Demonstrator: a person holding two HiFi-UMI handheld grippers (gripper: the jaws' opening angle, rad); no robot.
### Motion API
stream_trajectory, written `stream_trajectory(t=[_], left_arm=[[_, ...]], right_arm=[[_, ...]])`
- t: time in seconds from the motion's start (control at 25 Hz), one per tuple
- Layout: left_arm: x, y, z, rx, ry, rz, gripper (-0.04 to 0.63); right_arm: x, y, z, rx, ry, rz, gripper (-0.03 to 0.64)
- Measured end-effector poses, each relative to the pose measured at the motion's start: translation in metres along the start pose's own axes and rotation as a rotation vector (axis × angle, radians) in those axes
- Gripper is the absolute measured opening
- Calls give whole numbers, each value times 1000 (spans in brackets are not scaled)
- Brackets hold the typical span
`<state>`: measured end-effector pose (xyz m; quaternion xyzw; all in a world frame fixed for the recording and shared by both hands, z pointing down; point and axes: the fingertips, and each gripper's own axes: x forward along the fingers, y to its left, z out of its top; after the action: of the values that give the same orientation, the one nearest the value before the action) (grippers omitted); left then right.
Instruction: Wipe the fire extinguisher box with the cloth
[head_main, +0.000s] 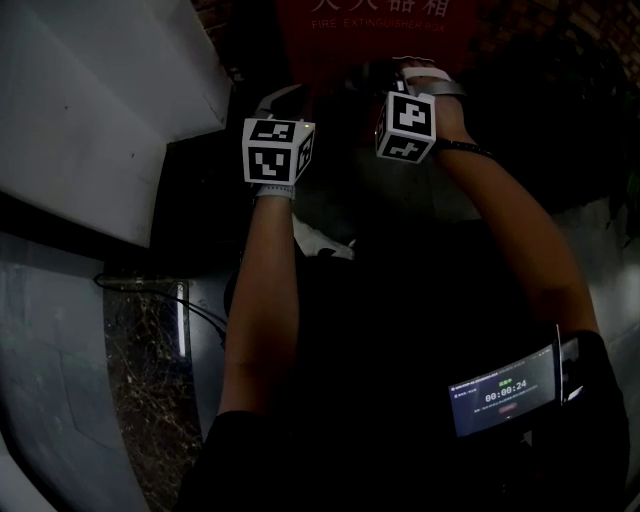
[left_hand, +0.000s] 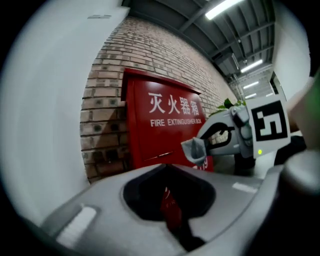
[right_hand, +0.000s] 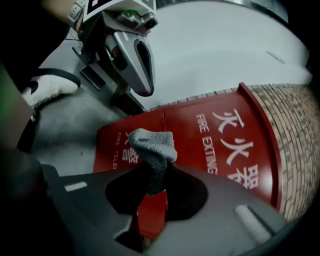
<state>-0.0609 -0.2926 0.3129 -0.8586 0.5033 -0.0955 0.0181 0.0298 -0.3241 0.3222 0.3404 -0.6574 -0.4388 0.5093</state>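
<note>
Right gripper view, right tongs (right_hand: 153, 189) pinching cloth (right_hand: 152, 147) just before fire extinguisher box (right_hand: 225, 150), left tongs (left_hand: 172, 207) closed

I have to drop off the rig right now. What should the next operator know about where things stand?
Left gripper: jaws together, nothing in them, pointed at the box.
Right gripper: shut on the grey cloth, whose bunched end sticks out past the jaws.
Fire extinguisher box: red, against the brick wall. The cloth is close to its front; contact unclear.
Done: cloth gripped and at the box.
Left: the wiping; how much is already wiped cannot be told.
</note>
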Motion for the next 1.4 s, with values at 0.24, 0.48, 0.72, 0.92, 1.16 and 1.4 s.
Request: stream_trajectory(t=[0.24,0.48,0.72,0.92,1.16,1.4], left_arm=[[-33,63,-3,-1,23,66,2],[-27,95,-25,-5,86,119,2],[1,79,-30,-86,74,91,2],[21,51,-40,-129,59,48,2],[32,30,-38,-137,51,27,2],[46,4,-17,-126,16,-9,2]], right_arm=[[20,5,57,-16,-67,16,72],[55,18,85,36,-76,76,72],[75,32,91,80,-82,99,72],[77,31,90,62,-101,101,72],[71,31,69,66,-89,97,72],[66,30,38,74,-55,89,72]])
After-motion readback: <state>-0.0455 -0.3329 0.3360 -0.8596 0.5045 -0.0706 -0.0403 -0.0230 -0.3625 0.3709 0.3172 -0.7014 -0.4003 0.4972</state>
